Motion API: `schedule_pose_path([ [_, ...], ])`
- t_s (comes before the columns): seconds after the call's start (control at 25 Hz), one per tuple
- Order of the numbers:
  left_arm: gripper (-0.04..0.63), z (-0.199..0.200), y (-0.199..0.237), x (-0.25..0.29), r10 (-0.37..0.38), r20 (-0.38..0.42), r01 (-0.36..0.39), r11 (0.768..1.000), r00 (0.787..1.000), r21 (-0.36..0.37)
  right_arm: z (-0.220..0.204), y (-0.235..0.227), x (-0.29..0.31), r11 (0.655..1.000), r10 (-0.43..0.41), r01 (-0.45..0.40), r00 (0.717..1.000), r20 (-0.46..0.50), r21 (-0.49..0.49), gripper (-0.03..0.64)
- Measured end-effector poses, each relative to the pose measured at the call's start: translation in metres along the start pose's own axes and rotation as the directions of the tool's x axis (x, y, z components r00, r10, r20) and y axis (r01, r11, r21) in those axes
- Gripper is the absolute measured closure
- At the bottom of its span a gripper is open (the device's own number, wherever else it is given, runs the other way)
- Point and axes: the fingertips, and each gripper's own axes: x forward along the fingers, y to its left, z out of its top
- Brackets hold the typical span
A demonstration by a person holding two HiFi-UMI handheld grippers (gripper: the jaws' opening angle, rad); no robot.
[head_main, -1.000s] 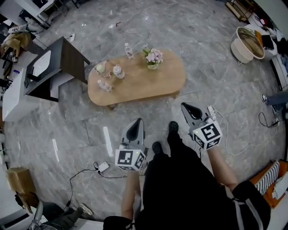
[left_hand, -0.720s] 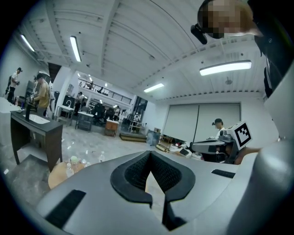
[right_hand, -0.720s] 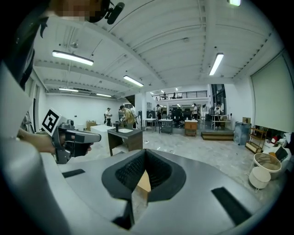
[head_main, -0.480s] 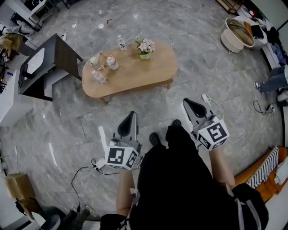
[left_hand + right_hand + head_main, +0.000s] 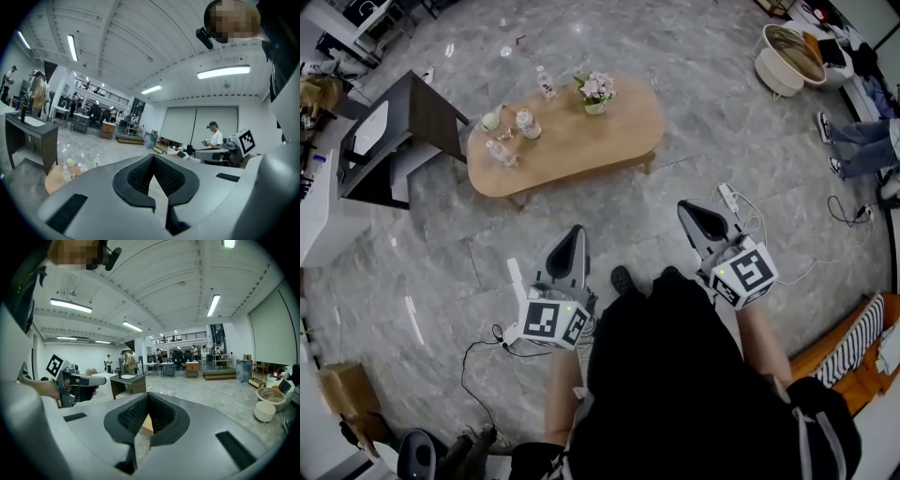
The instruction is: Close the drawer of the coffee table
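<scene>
Both of my tools are clenched, and nothing is held in either. The left tool has its jaws tip to tip with only floor showing past them. The right tool is closed the same way, with a sliver of wood-coloured top visible beyond its tips. Both point nearly level, out over the grey stone floor.

The table stands ahead of me and well apart from both tools, with bare floor between us. Its long axis runs across my view from left to right, the right end tilted a little away from me, so one long side faces me. My left tool sits opposite the middle of that side. My right tool is out by the table's right end, so to my eye the left has the straighter line to the near face. The bottles and the pot of flowers crowd the left and far part of the top.

I can't pick out the drawer. Nothing juts from the near edge or either rounded end (the overhanging top hides the face below it). That fits a drawer already pushed home, or one standing open on the far side where no view reaches. Which face carries it is what any approach depends on.
</scene>
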Motion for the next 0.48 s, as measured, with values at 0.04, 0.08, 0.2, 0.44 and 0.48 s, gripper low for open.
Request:
schedule_pose_path([
  [0.04,0.583,-0.001,-0.002,-0.001,-0.004,-0.003,0.004,1.0,1.0,0.003,-0.001,0.0,-0.001,1.0,-0.001,0.001,1.0,0.0,0.004,0.604],
  [0.08,0.583,-0.003,-0.004,-0.002,-0.005,-0.008,0.005,1.0,1.0,0.009,-0.003,0.0,-0.001,1.0,-0.002,0.002,1.0,-0.001,0.01,0.604],
  [0.2,0.583,-0.011,-0.004,-0.007,0.0,-0.03,0.001,1.0,1.0,0.027,-0.007,0.003,-0.004,1.0,-0.002,0.002,1.0,-0.001,0.016,0.604],
  [0.44,0.583,-0.02,0.003,-0.013,0.006,-0.046,-0.006,1.0,0.999,0.01,-0.013,0.004,-0.006,1.0,-0.011,0.011,1.0,-0.006,0.023,0.604],
  [0.48,0.583,-0.02,0.004,-0.014,0.007,-0.046,-0.007,1.0,0.999,0.009,-0.014,0.005,-0.007,1.0,-0.011,0.011,1.0,-0.007,0.023,0.604],
])
